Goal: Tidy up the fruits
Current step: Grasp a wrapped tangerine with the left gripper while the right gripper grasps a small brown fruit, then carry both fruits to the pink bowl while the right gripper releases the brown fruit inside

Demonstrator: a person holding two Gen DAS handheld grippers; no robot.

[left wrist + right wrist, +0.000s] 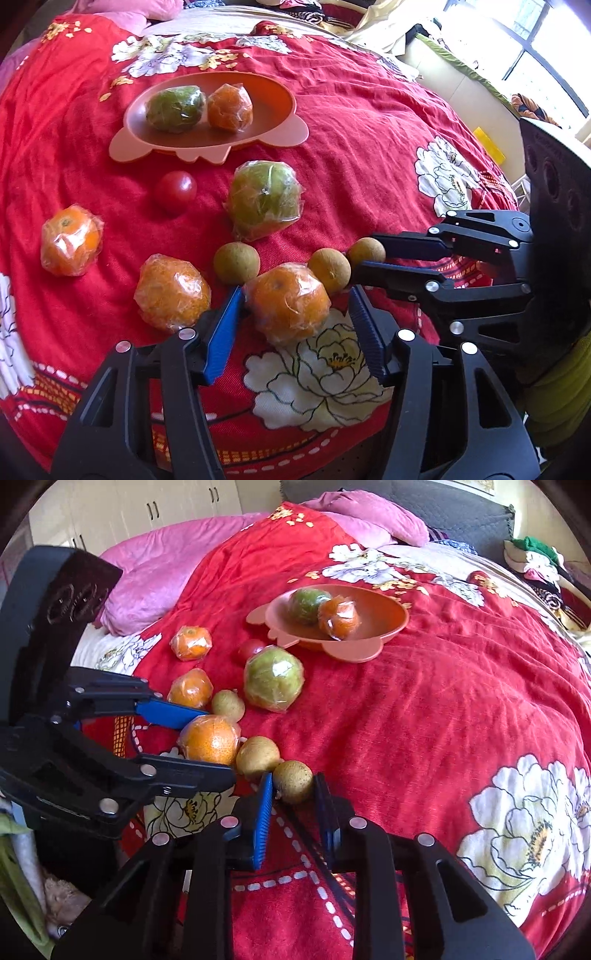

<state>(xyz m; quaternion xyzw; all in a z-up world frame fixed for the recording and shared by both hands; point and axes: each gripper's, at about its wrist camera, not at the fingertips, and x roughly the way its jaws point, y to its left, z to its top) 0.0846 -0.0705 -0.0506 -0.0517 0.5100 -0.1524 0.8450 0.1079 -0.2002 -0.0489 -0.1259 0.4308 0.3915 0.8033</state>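
Right, left wrist view first: left gripper [295,299] has its fingers part spread w/ a wrapped orange [290,301] between them; the blue pad sits right at the fruit's side, the other pad is just off it, so no firm pinch showing. Right gripper [364,264] comes in from the bedspread's right edge, fingers nearly together, pinching a small brown fruit [366,251]. A second brown fruit [328,269] touches the orange. Orange plate [258,144] sits toward the far edge of the red bedspread [369,147], w/ a green fruit [175,109] & a wrapped orange on it. Right wrist view next: right gripper [293,786] pads press both sides of the brown fruit [293,781], near the bedspread's [443,701] near edge. Left gripper [214,738] brackets the orange [209,740].
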